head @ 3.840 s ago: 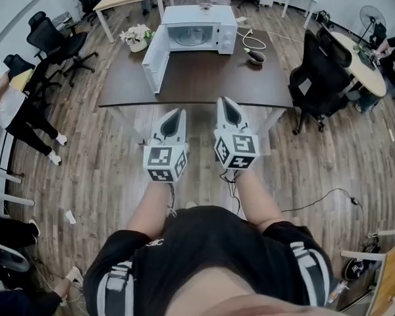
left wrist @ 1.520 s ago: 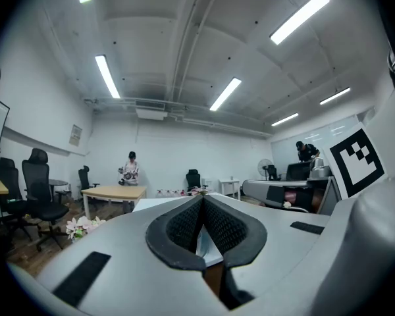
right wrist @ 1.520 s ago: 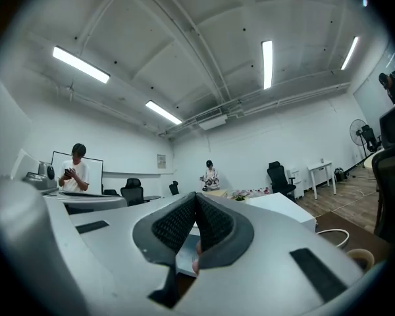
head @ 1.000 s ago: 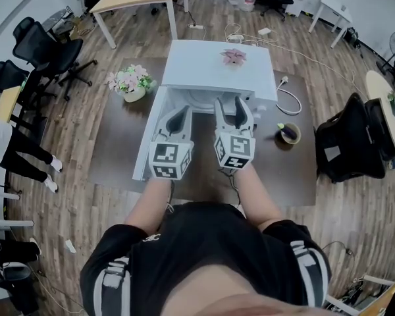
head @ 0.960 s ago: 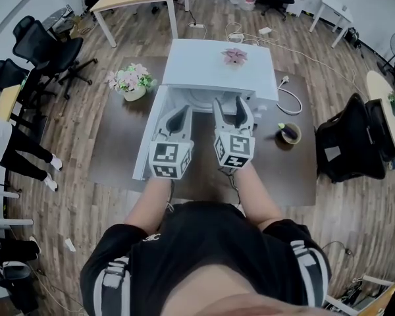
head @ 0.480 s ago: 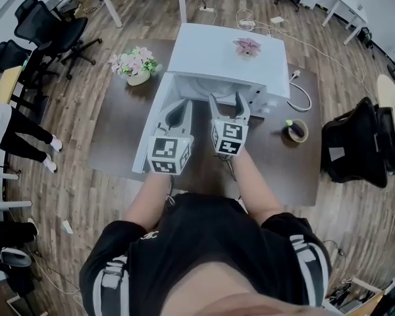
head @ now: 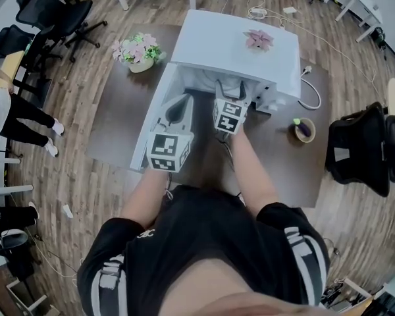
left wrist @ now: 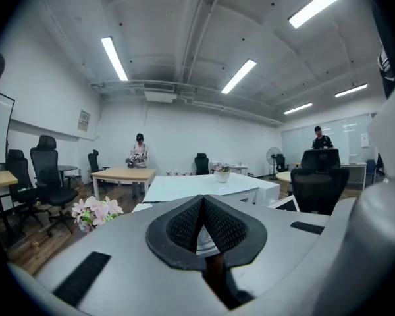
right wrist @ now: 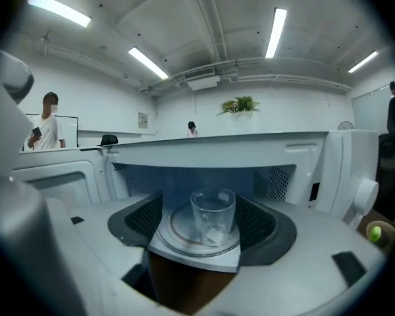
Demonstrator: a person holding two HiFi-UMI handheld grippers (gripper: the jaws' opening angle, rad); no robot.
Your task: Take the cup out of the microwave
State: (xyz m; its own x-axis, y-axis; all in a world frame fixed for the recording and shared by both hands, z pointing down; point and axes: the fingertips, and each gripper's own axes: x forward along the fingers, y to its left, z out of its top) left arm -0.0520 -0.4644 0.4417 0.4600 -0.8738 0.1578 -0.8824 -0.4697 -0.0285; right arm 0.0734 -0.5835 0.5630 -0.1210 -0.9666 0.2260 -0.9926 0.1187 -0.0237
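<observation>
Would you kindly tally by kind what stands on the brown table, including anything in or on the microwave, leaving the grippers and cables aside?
Microwave: 1
Cup: 1
Flower pots: 2
Bowl: 1
Total: 5

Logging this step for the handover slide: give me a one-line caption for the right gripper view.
Right gripper, jaws open, frames the glass cup on the turntable inside the microwave.
</observation>
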